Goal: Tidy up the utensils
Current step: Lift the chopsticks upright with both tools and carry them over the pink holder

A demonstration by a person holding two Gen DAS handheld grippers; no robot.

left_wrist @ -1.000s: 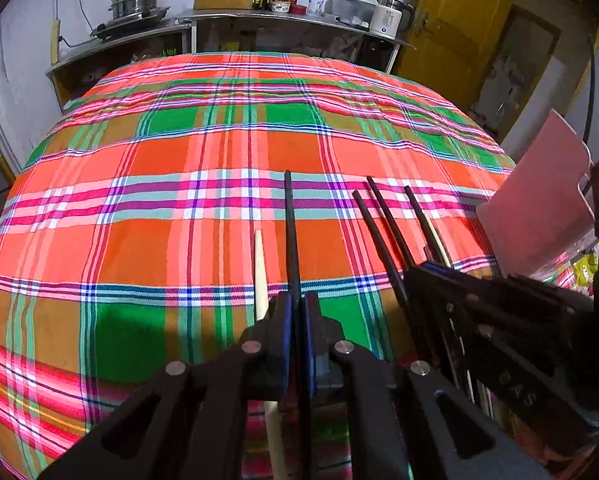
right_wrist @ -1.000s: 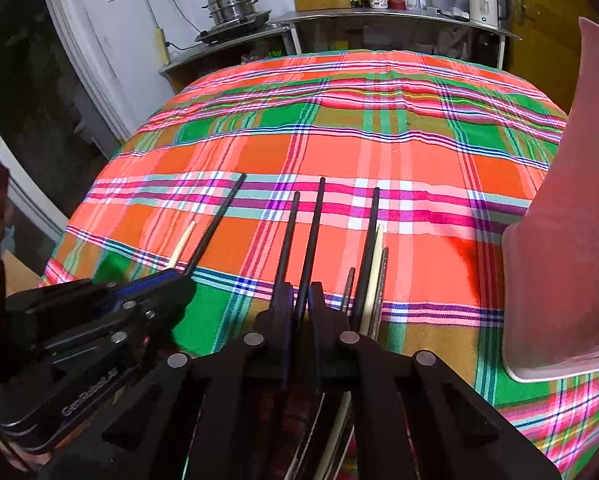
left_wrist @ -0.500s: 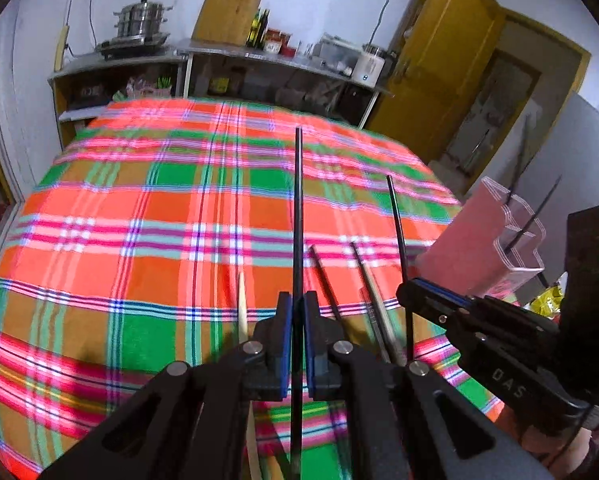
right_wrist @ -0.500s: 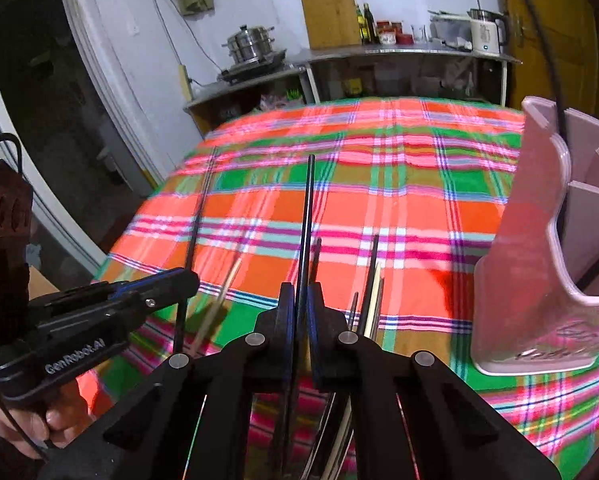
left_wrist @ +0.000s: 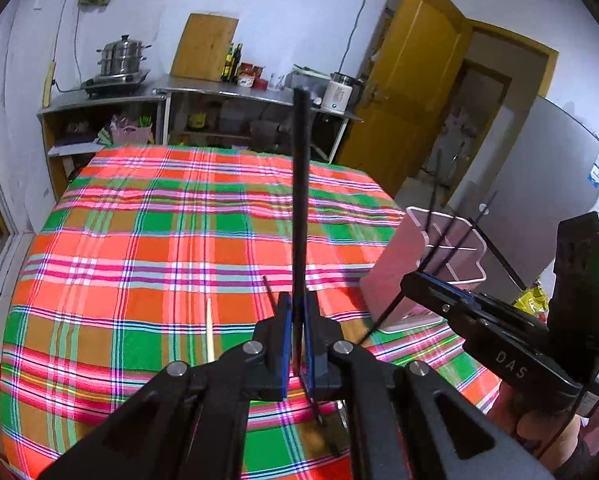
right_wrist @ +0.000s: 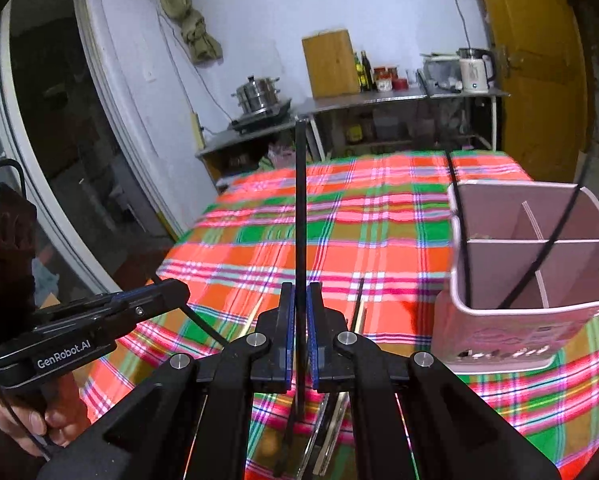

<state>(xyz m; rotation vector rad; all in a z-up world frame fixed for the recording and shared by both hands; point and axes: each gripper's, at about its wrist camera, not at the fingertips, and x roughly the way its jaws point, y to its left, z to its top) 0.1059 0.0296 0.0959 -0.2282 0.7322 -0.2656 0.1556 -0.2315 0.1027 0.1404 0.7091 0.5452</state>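
My left gripper is shut on a black chopstick that stands up between its pads, above the plaid tablecloth. My right gripper is shut on another black chopstick, also upright. Each gripper shows in the other's view: the right gripper beside the pink divided holder, the left gripper at the left. In the right wrist view the pink holder has two black chopsticks leaning inside. A pale chopstick and a few more utensils lie on the cloth below.
A counter with a steel pot, bottles and a kettle stands behind the table. A yellow door is at the back right, a grey fridge to the right. A hand holds the left gripper's handle.
Both grippers have risen off the cloth, each carrying its black chopstick, and tipped up toward level. The holder's open top and dividers have come into sight.
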